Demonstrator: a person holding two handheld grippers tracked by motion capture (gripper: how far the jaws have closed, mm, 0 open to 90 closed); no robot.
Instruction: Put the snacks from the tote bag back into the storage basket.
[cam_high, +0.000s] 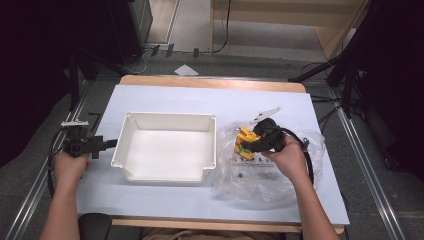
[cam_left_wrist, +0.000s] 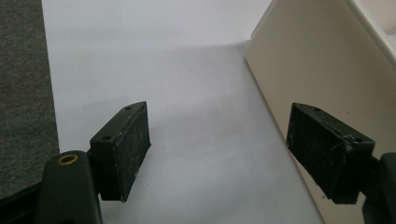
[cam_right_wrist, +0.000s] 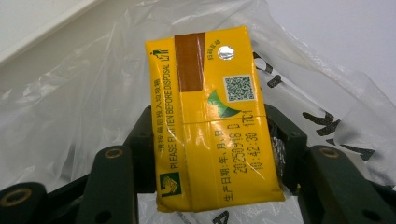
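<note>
A yellow drink carton (cam_right_wrist: 210, 116) with a brown stripe and a foil straw hole sits between the black jaws of my right gripper (cam_right_wrist: 212, 140), whose pads press on its two long sides. In the high view the carton (cam_high: 244, 142) is held just above a crumpled clear plastic bag (cam_high: 260, 175), right of the white bin (cam_high: 170, 116). My right gripper (cam_high: 252, 142) points left toward the bin. My left gripper (cam_high: 112, 143) rests low at the bin's left wall, open. Nothing lies between its jaws (cam_left_wrist: 219, 149), and the right pad is close to the bin wall (cam_left_wrist: 317, 70).
The white sheet (cam_high: 200, 100) covers a wooden table. The printed plastic bag (cam_right_wrist: 70, 93) spreads under and around the carton. The bin's rim (cam_right_wrist: 37, 23) shows just beyond it. A small white piece (cam_high: 265, 114) lies behind the bag. Grey floor (cam_left_wrist: 23, 93) borders the sheet's left edge.
</note>
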